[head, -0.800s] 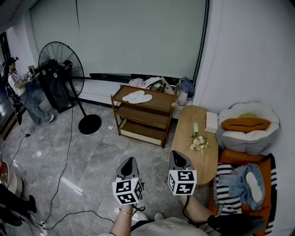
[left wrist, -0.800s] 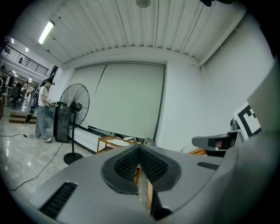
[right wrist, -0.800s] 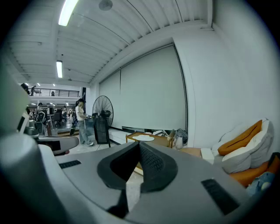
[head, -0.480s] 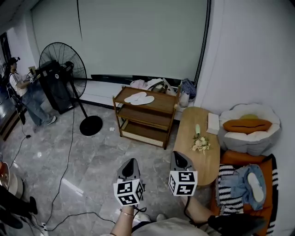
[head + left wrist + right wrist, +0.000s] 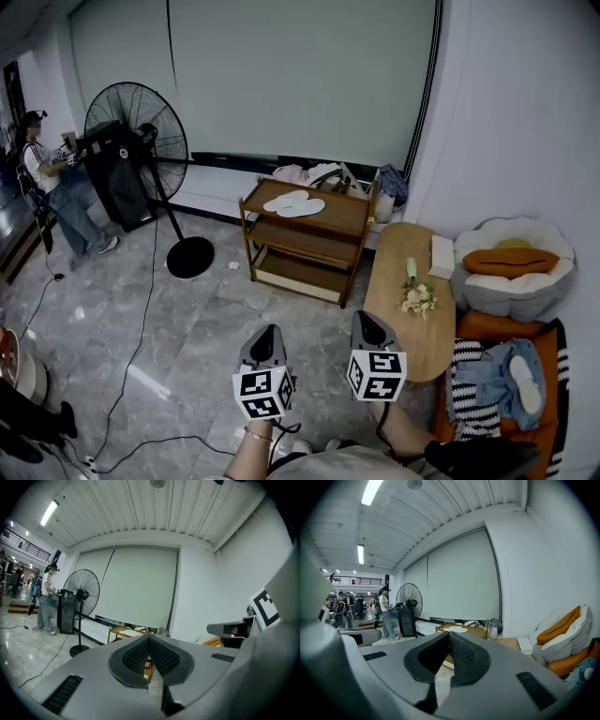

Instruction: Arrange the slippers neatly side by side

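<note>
Slippers (image 5: 293, 203) atop wooden rack (image 5: 348, 216) show too small for detail.

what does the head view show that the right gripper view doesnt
Only the head view: the flowers on the oval table, and the person's forearm. Only the right gripper view: the ceiling lights and the right gripper close up, jaws together with nothing between them. Both: the white slippers on the wooden shelf, the standing fan and the orange cushion.
</note>
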`<state>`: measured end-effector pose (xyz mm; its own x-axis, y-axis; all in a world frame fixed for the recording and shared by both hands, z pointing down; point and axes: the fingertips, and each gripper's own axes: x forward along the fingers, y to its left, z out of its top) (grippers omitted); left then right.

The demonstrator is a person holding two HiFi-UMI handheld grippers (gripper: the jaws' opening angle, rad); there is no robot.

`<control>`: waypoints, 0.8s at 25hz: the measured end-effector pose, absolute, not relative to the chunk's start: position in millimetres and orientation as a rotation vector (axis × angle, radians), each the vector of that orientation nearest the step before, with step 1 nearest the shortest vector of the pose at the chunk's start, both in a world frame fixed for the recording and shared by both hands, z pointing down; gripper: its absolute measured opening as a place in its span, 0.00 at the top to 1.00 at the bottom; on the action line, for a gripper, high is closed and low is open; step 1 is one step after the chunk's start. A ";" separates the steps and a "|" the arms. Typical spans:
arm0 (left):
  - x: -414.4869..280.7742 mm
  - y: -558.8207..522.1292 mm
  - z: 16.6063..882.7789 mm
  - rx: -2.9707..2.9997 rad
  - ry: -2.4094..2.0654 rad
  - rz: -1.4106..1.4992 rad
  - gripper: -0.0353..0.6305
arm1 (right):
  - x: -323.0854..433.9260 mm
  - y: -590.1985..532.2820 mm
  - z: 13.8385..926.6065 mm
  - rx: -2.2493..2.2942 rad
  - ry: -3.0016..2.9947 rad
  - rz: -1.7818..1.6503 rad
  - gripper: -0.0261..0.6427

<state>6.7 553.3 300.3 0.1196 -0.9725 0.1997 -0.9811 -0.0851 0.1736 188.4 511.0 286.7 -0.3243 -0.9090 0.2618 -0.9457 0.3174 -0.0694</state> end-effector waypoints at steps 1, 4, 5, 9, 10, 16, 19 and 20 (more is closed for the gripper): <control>3.9 552.5 302.4 2.136 -1.921 0.048 0.94 | 186.8 511.3 289.2 1.712 -2.398 0.317 0.91; -1.9 549.4 312.0 2.128 -1.908 0.051 0.94 | 184.5 512.1 298.9 1.710 -2.377 0.330 0.91; -3.4 547.5 314.9 2.124 -1.902 0.052 0.94 | 184.1 511.4 301.7 1.709 -2.370 0.334 0.91; -6.4 537.5 319.8 2.131 -1.880 0.068 0.93 | 183.3 501.7 305.7 1.717 -2.342 0.343 0.91; -6.7 534.2 320.3 2.133 -1.877 0.074 0.94 | 183.4 498.3 306.0 1.720 -2.337 0.347 0.91; -11.2 497.9 329.3 2.117 -1.882 0.066 0.94 | 179.5 463.5 314.5 1.715 -2.341 0.349 0.91; -13.7 469.5 332.9 2.097 -1.897 0.051 0.93 | 178.0 433.5 317.4 1.707 -2.348 0.358 0.91; -13.8 460.1 333.2 2.093 -1.899 0.049 0.94 | 178.1 423.5 317.1 1.706 -2.350 0.361 0.91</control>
<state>-13.8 460.1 333.2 0.1189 -0.9650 0.2336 -0.9759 -0.0701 0.2068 178.1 423.5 317.1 -0.3049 -0.8991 0.3140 -0.9519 0.2979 -0.0711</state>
